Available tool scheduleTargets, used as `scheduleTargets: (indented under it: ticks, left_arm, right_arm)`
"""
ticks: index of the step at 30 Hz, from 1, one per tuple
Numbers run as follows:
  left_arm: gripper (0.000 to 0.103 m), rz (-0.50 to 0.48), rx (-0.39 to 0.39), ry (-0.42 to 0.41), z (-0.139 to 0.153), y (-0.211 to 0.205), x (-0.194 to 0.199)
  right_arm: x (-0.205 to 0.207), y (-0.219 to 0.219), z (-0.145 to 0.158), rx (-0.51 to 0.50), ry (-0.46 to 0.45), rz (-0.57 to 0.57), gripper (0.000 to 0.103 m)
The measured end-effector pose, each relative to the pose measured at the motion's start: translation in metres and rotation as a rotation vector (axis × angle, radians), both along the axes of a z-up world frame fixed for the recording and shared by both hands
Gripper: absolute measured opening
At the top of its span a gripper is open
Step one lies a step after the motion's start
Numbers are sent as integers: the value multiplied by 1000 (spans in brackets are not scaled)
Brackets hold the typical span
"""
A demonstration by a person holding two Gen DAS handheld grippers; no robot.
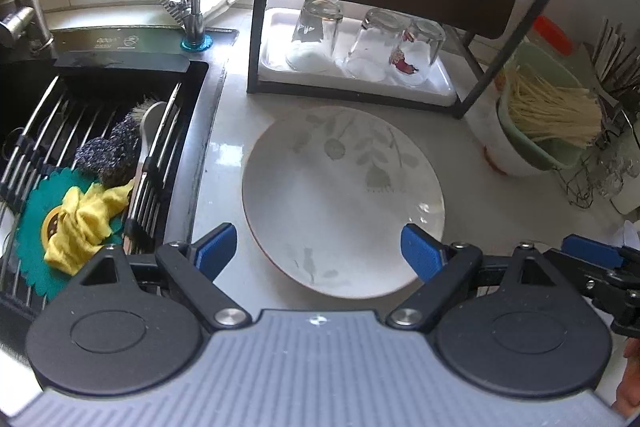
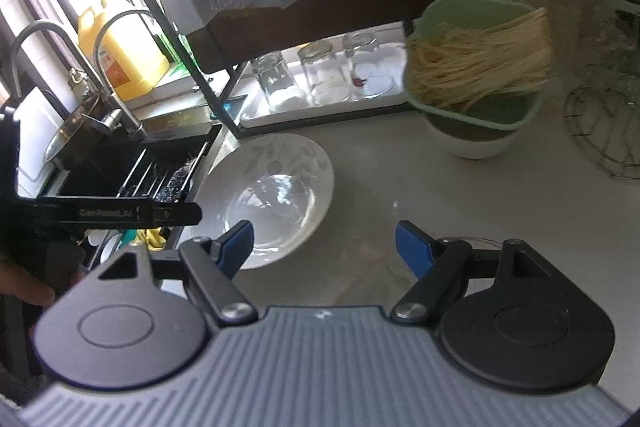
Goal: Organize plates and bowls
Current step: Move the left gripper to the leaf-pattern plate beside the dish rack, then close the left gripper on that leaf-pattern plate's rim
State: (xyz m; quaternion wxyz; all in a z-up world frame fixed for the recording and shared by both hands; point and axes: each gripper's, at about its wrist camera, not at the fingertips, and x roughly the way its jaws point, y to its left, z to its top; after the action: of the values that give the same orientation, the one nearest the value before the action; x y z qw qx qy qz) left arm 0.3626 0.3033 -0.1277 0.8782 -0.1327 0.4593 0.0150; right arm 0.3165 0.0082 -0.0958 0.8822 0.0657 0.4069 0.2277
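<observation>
My left gripper hovers low over the near edge of the white round plate w/ grey leaf print, fingers spread wide, nothing in them. Right gripper sits beside it, also wide open & empty, plate off to its left-front.

The plate lies flat on the pale grey worktop, just right of the black sink and in front of the black metal rack. A white bowl w/ a green basket of pale sticks stacked in it stands further right, near the rack's corner.

Progress: looks like the start, imo. Nothing lifted, nothing visibly stored yet; the rack's lower tray holds only three upturned clear glasses. Left to do: grip plate, put it away, then prob the bowl. Can't tell where the dishes belong.
</observation>
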Motion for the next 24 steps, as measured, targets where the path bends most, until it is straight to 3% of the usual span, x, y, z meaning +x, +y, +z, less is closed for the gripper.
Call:
scheduleTargets:
  ticks: [9, 18, 22, 24]
  left_arm:
    - [90, -28, -40, 12, -35, 41, 32]
    - [85, -87, -77, 38, -57, 53, 65]
    - [77, -90, -119, 84, -63, 54, 76]
    - [75, -83, -123, 105, -65, 53, 80]
  right_arm:
    - [35, 35, -19, -5, 80, -38, 79]
    - [69, 50, -44, -9, 191, -104, 73]
    - [82, 53, -52, -17, 232, -132, 68]
    - [88, 54, -57, -13, 248, -153, 58]
